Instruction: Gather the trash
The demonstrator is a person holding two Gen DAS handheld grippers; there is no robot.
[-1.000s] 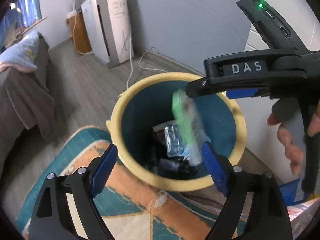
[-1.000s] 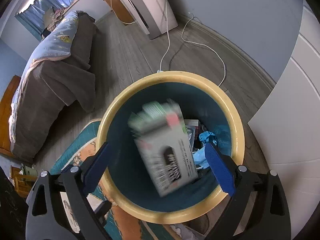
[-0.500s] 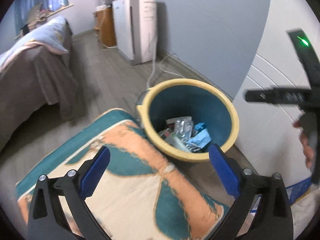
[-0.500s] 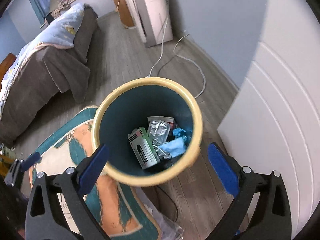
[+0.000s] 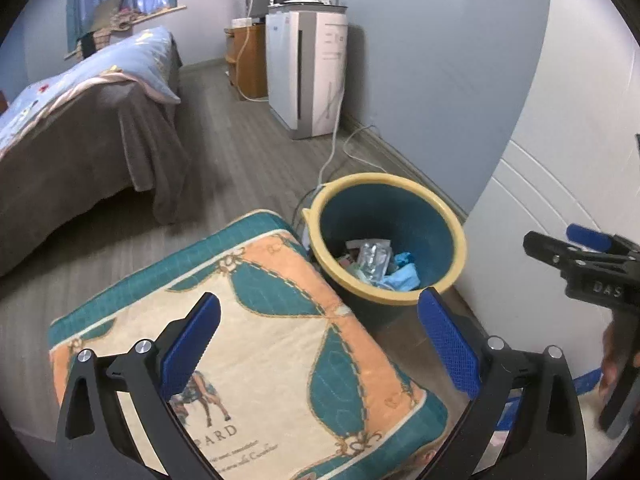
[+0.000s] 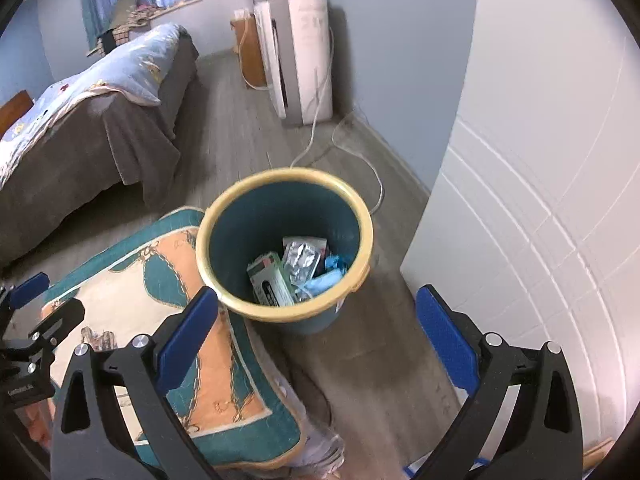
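A teal bin with a yellow rim (image 5: pixel 456 236) (image 6: pixel 362 216) stands on the floor by the white door. Inside lie a green and white box (image 6: pixel 270 280), a silver foil pack (image 5: pixel 374 256) (image 6: pixel 302 256) and blue crumpled trash (image 5: pixel 400 276) (image 6: pixel 326 276). My left gripper (image 5: pixel 320 338) is open and empty, hanging over the patterned cushion, short of the bin. My right gripper (image 6: pixel 316 332) is open and empty too, above and in front of the bin. The right gripper's black body (image 5: pixel 592 276) shows at the left wrist view's right edge; the left one (image 6: pixel 28 344) shows at the right wrist view's left edge.
A teal, orange and cream cushion (image 5: pixel 256 344) (image 6: pixel 160 320) lies just left of the bin. A bed with a brown cover (image 5: pixel 80 148) is at the left. A white appliance (image 5: pixel 308 72) stands against the blue wall, its cord (image 6: pixel 360 168) trailing on the wood floor. White door (image 6: pixel 540 200) at right.
The green and white box and other trash fell from the grippers into the bin. Both grippers then rose and drew back from the bin, which now looks smaller and farther away.
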